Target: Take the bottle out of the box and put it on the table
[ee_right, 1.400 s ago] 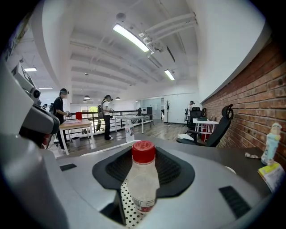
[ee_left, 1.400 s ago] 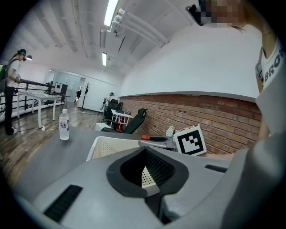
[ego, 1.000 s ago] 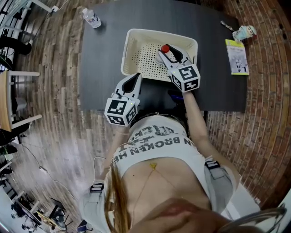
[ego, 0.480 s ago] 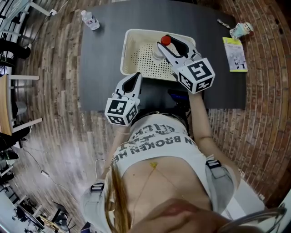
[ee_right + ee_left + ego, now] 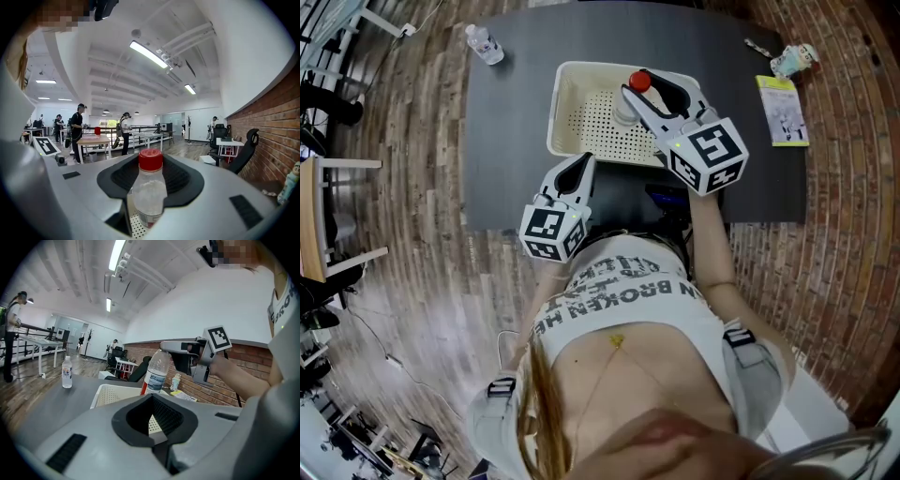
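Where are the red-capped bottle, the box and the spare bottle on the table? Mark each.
Red-capped bottle (image 5: 150,194): right gripper view, its clear body.
Box (image 5: 560,108): head view, its left wall.
Spare bottle (image 5: 485,43): head view, its middle.

LIGHT: bright, even, from ceiling tube lights (image 5: 149,55) (mild glare) | SHADOWS: soft | DISTORTION: strong fisheye, dark vignetted corners | FOCUS: bottle (image 5: 149,187) near lens slightly soft
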